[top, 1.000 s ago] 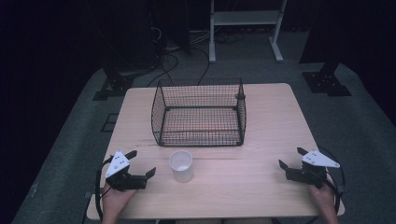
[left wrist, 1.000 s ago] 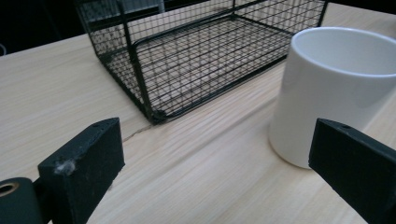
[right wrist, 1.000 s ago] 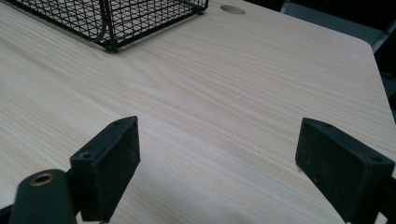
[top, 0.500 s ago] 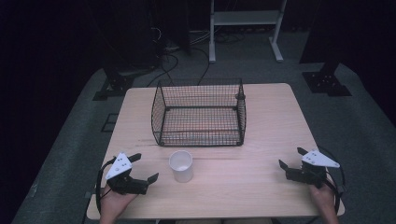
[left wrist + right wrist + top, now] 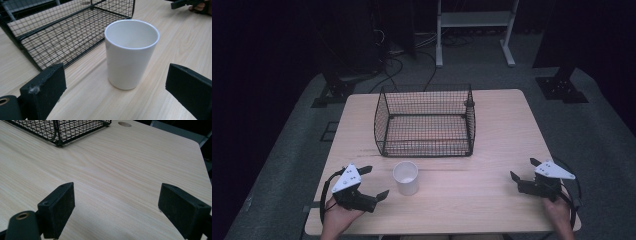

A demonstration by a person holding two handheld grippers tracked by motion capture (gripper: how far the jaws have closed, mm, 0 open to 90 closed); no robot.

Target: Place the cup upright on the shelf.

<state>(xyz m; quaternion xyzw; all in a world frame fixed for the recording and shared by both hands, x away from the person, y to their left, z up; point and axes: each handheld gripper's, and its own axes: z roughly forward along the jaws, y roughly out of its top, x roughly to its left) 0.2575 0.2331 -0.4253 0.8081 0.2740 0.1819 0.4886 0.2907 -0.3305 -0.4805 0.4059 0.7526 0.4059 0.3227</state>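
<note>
1. Table (image 5: 492, 200): pale wood, bare grain across most of its top; it bears everything below.
2. Basket (image 5: 425, 121): black wire mesh, open at the top, standing at the middle of the table, just beyond the cup and apart from it.
3. Left gripper (image 5: 373, 184): held low at the near left edge, jaws spread wide with nothing between them, pointed at the cup; in the left gripper view the cup stands ahead of the two black pads, not yet between them.
4. Right gripper (image 5: 523, 170): at the near right edge, well apart from the cup, jaws likewise spread and empty over bare wood.
5. Cup (image 5: 406, 177): white, upright, empty, tapering toward its base, standing between the left gripper and the basket's near wall. Its glossy wall suggests a stiff, smooth and rather slippery body, probably light, and liable to chip or tip if knocked. Judged best hold: across the wall at mid-height or just under the rim, where the taper resists slipping downward; squeeze firmly but gently.
</note>
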